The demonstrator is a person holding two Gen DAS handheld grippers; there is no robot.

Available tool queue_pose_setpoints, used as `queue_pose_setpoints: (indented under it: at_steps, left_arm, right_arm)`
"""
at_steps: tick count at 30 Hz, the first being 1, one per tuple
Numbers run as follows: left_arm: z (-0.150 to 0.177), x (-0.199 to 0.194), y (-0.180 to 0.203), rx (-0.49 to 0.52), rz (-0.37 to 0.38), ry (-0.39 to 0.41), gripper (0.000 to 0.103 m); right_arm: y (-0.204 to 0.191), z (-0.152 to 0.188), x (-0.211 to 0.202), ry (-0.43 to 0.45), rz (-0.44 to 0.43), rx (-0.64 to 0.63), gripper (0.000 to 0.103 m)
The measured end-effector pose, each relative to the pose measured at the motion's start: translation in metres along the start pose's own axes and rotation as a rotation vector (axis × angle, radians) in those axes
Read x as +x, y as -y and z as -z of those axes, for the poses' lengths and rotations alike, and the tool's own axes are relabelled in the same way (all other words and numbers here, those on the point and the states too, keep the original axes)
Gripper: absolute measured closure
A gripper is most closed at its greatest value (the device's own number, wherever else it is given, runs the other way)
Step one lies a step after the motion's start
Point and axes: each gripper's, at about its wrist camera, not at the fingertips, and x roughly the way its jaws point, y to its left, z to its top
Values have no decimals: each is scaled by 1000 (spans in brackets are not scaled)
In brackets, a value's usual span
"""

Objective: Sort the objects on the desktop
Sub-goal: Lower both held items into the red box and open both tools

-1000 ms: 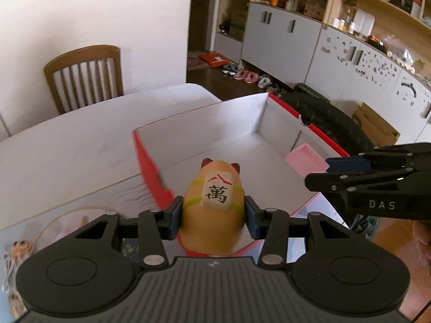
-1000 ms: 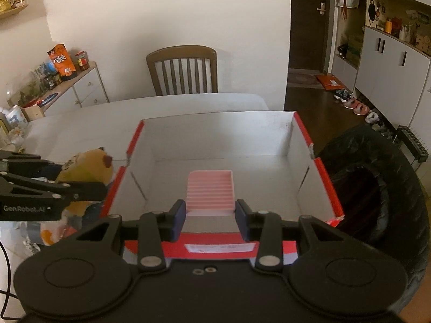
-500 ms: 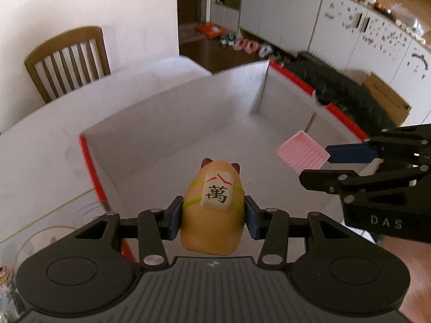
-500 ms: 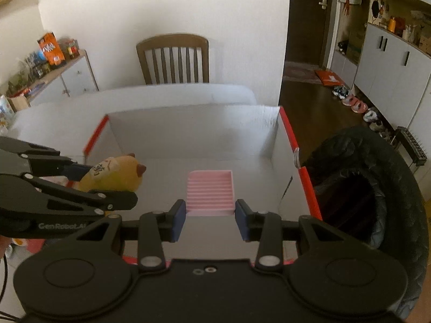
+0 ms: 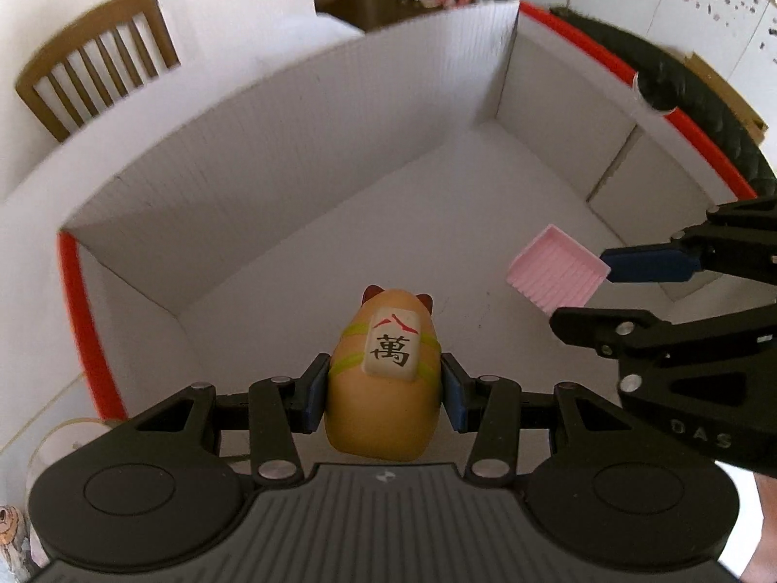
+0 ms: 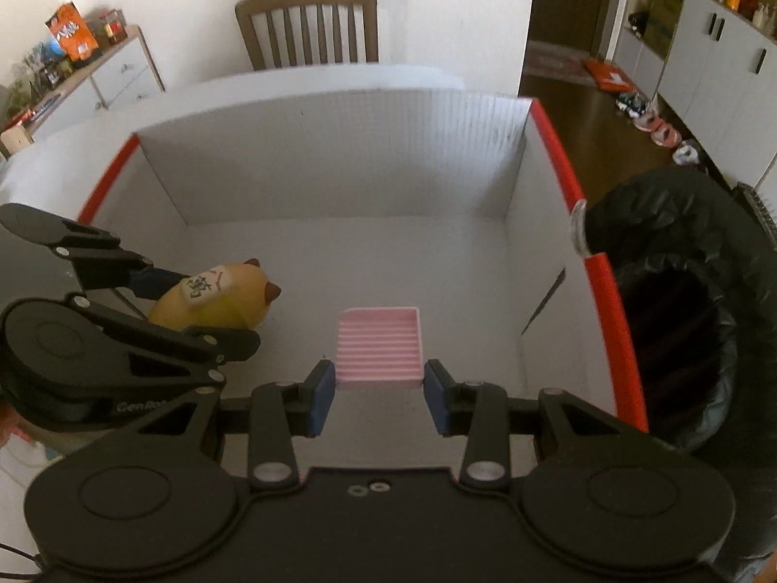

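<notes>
Orange hamster figurine with mahjong tile on back clenched between blue pads of my left tool, hanging over near-left floor of white box with red rim. My right tool grips pink ribbed tray by near edge, tray over near-middle of box floor, right of figurine. Box floor bare beneath both. Box on white worktop; wooden chair beyond far side, black bin bag right.
</notes>
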Motion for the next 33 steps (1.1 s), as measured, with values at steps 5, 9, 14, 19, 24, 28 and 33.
queue_pose_setpoints:
  at_steps: [5,9,14,19,24,28,33]
  left_arm:
    - [-5,11,0,12,16,-64,58]
    - [-7,17,0,17,24,-92,57]
    - [-10,21,-2,16,24,-113,57]
    - [-10,22,0,47,25,-118,57]
    - [-7,16,-3,62,26,-96,56]
    - [-3,4,-2,58,36,-62,41]
    - [5,-13,-9,27,46,-14,39]
  right_arm:
    - [4,-1,8,-45,-14,17,64]
    - [5,-1,12,-63,-15,17,64]
    - [7,1,18,-77,-15,22,64]
    - [10,-1,20,-89,-22,31,63]
    - [13,-3,16,-83,-26,52,61]
    - [16,-4,7,-65,-30,64,56]
    - [18,-5,-7,-26,-43,66,53]
